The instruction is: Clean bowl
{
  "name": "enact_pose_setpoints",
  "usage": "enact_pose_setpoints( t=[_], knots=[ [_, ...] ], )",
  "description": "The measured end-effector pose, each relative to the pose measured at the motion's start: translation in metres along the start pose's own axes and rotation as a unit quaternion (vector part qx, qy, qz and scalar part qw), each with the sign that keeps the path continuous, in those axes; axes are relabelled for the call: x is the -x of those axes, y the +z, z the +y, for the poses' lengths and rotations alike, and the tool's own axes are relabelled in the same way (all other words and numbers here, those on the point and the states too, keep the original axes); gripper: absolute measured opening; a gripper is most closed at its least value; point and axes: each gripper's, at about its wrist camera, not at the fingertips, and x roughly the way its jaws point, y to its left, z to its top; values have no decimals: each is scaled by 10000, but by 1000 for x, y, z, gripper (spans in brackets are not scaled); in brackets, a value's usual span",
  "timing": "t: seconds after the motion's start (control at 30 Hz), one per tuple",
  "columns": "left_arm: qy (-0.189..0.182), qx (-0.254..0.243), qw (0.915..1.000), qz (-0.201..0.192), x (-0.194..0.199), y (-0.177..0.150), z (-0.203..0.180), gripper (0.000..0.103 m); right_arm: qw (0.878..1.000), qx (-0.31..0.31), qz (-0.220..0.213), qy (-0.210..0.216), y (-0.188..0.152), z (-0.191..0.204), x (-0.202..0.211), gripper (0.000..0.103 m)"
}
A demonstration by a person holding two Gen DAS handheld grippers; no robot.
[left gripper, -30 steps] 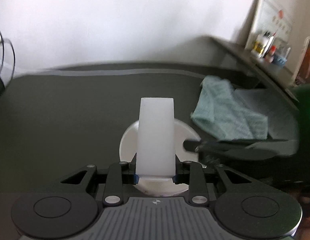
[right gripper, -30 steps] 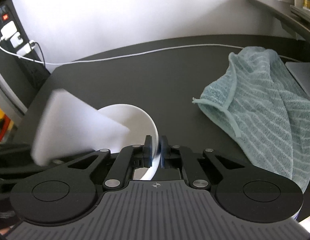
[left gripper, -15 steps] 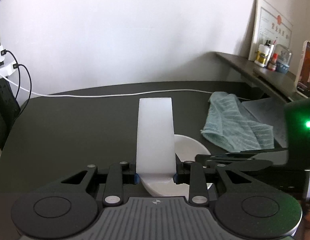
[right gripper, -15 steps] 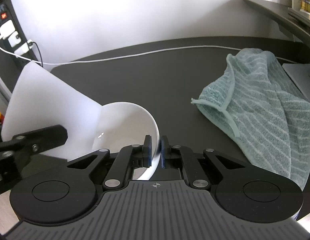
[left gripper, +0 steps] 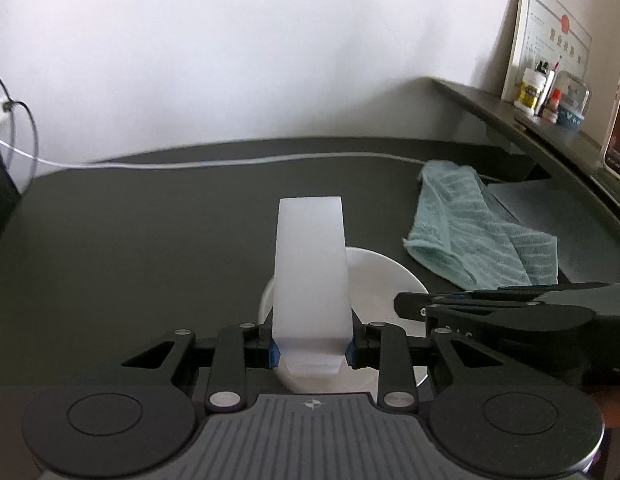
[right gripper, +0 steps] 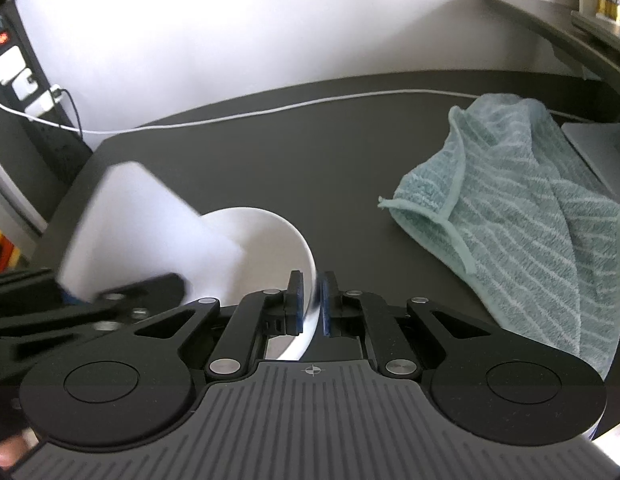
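Note:
A white bowl (left gripper: 384,286) (right gripper: 270,236) sits on the dark table. My right gripper (right gripper: 312,304) is shut on the bowl's rim, one pad inside and one outside. My left gripper (left gripper: 312,350) is shut on a white sponge block (left gripper: 310,268), which stands up from its jaws over the bowl. In the right wrist view the sponge (right gripper: 138,220) reaches into the bowl from the left, blurred by motion. The right gripper's black fingers (left gripper: 470,308) show at the bowl's right side in the left wrist view.
A teal striped towel (left gripper: 474,232) (right gripper: 522,216) lies crumpled right of the bowl. A white cable (right gripper: 250,114) runs along the table's back edge to a power strip (right gripper: 18,72) on the left. A shelf (left gripper: 550,128) with small bottles stands at the right.
The sponge has swung over the bowl, dipping in, lifting out, then coming down again. The right gripper has kept its hold on the rim, and the bowl has barely moved.

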Motion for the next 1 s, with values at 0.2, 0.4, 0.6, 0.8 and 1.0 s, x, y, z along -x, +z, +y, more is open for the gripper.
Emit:
enact_pose_setpoints(
  t=[0.2, 0.4, 0.6, 0.8, 1.0],
  knots=[
    [-145, 44, 9998, -154, 22, 0, -3, 29, 10000, 7, -14, -15, -1, 2, 1, 9],
    [-171, 123, 9994, 279, -8, -11, -7, 30, 10000, -21, 28, 32, -1, 1, 0, 9],
    [-12, 40, 9999, 128, 0, -5, -4, 30, 10000, -21, 17, -11, 0, 2, -1, 9],
    [-48, 42, 9999, -123, 27, 6, -2, 29, 10000, -30, -21, -53, 0, 3, 0, 9],
    [-220, 136, 9990, 367, -4, -4, -10, 28, 10000, -56, 11, 1, 0, 0, 0, 9]
  ],
)
